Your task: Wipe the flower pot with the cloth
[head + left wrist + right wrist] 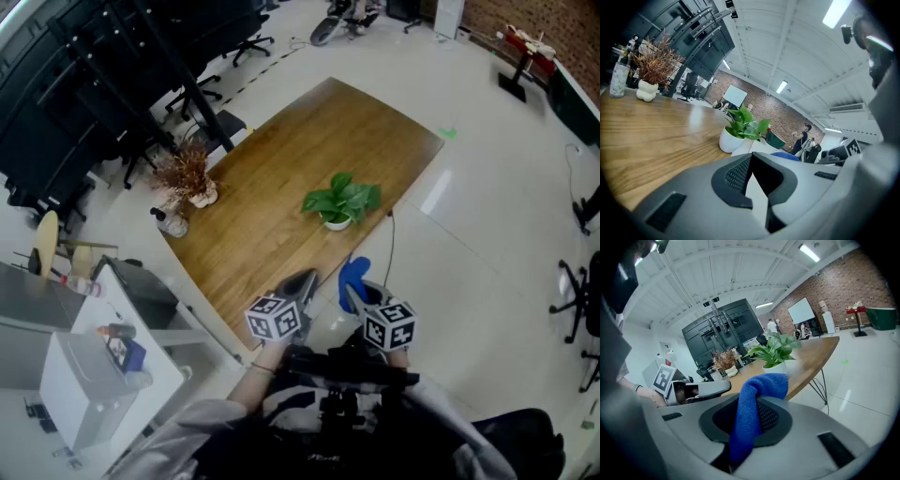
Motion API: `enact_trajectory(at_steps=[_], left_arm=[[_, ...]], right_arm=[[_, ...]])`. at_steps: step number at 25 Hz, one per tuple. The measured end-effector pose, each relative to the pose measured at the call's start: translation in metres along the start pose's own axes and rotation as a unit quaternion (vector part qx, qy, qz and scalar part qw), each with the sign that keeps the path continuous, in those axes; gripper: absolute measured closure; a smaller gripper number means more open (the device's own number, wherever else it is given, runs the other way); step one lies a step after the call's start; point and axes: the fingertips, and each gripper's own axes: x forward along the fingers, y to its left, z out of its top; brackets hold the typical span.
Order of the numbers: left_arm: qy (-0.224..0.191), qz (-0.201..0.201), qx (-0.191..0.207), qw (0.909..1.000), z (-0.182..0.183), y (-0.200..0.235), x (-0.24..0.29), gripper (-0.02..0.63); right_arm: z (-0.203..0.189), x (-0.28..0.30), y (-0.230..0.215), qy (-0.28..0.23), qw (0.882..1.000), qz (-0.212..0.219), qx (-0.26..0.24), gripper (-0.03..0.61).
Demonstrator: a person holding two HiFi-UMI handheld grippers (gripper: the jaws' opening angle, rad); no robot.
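A white flower pot (336,222) with a leafy green plant stands near the right edge of the wooden table (272,187). My right gripper (352,289) is shut on a blue cloth (354,273) and hovers just off the table's near corner, short of the pot. In the right gripper view the cloth (758,392) droops over the jaws of the right gripper (757,404), with the pot (774,365) ahead. My left gripper (305,279) is beside it over the table's near end, shut and holding nothing. The left gripper view shows the left gripper (751,157) and, beyond it, the pot (729,140).
A dried-flower vase (199,194) and a small bottle (173,223) stand at the table's left edge. Black office chairs (216,37) crowd the far left. A white cabinet (103,375) sits near left. A cable (389,244) hangs by the table's right side.
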Motion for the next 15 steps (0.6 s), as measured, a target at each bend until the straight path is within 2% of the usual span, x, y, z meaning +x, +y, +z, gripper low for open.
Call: enact_trajectory(at_steps=[8,15], left_arm=[[0.020,0.020,-0.006,0.9996,-0.001,0.007,0.025,0.607],[0.024,0.018,-0.016,0.9994,0.017,0.030,0.070,0.607]], right_arm=[[0.012,0.015,-0.063,0.032,0.998,-0.041,-0.037,0.514],[0.049,0.043,-0.108,0.040,0.995,-0.073,-0.048,0.514]])
